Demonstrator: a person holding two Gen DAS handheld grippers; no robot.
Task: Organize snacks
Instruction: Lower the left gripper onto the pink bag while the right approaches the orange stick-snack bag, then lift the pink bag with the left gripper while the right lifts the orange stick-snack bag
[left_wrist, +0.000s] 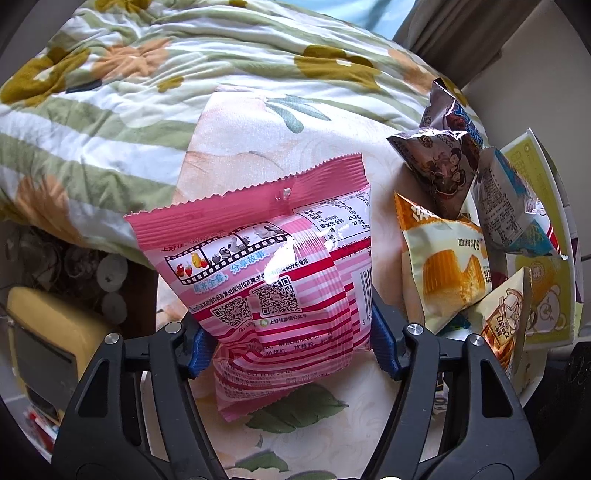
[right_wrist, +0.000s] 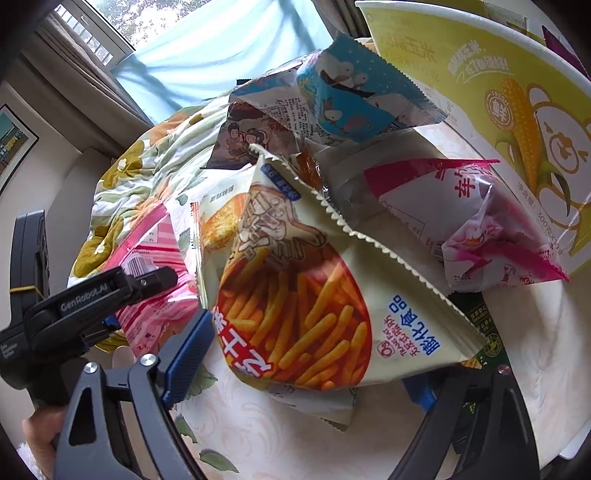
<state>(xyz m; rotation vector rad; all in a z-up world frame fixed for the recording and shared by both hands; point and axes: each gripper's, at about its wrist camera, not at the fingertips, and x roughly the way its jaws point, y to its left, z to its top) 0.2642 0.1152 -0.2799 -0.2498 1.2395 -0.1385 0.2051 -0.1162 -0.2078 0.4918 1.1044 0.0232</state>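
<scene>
Left gripper (left_wrist: 291, 350) is clamping the pink striped snack bag (left_wrist: 273, 266) at both side edges; right gripper (right_wrist: 303, 365) is hanging unclenched around the fries-printed cream packet (right_wrist: 314, 295).

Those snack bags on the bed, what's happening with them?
A person is sorting snacks with a handheld gripper in each hand. The left gripper has its blue pads against both sides of a pink striped plastic snack packet lying on the floral bedsheet. The right gripper hangs open around a cream bag picturing orange fries, atop the pile beside a yellow corn-printed box.
</scene>
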